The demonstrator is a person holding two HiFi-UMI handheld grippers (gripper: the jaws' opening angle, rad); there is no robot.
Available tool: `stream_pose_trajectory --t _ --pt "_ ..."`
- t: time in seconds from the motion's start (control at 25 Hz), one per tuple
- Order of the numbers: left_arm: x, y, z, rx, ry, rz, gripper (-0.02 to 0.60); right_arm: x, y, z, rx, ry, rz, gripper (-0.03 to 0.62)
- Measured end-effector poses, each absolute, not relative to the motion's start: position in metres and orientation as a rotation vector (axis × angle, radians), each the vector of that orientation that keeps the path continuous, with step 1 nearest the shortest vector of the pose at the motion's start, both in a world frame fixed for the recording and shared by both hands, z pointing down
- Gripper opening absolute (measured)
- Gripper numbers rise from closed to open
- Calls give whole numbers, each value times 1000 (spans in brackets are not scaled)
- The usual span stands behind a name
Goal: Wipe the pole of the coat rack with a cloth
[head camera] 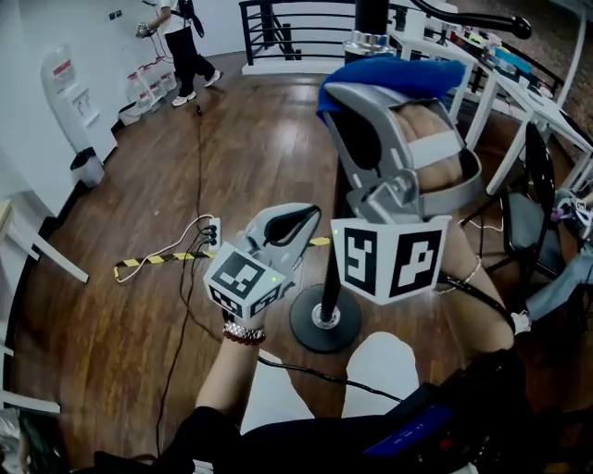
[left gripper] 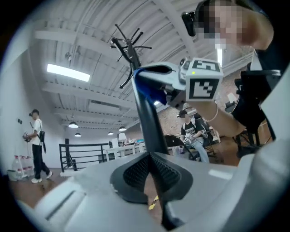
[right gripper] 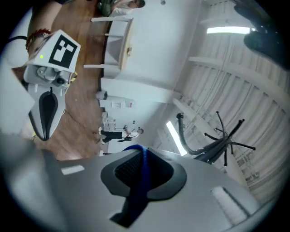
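The coat rack's black pole (head camera: 331,278) rises from its round base (head camera: 306,335) on the wooden floor (head camera: 130,185), close in front of me. My left hand-held gripper (head camera: 304,222) is clamped on the pole low down. My right hand-held gripper (right gripper: 142,156), higher up, pinches a blue cloth (head camera: 394,74) at the pole. A person (head camera: 181,42) stands by the far white wall.

In the head view the right gripper (head camera: 389,97) covers most of the pole (head camera: 330,287); only the lower stretch shows, at the gripper's 7 o'clock. The blue cloth (head camera: 398,72) is largely buried between the jaws. The rack's top (head camera: 371,14) is cut off at 12 o'clock.
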State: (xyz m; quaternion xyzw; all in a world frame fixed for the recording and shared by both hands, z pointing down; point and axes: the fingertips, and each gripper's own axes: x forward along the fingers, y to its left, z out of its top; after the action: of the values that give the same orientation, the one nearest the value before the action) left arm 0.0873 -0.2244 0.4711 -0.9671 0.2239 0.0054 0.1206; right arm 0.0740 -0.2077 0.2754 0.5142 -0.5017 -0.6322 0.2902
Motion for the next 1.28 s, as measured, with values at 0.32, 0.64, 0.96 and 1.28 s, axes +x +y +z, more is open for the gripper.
stream_pose_trajectory --t 0.32,0.64,0.96,1.28 --pt "77 -242 579 -3012 793 14 5 68 -207 311 1267 -1476 -1458 23" --pt "30 -247 630 -2856 1046 145 5 67 -198 408 1239 -1544 -1416 23" --pt "-2 -241 674 -2811 1162 68 5 60 -214 515 1261 -1582 -1466 23" --pt "10 -254 677 -2810 1188 -4 5 64 -218 590 1249 -1666 -1421 23"
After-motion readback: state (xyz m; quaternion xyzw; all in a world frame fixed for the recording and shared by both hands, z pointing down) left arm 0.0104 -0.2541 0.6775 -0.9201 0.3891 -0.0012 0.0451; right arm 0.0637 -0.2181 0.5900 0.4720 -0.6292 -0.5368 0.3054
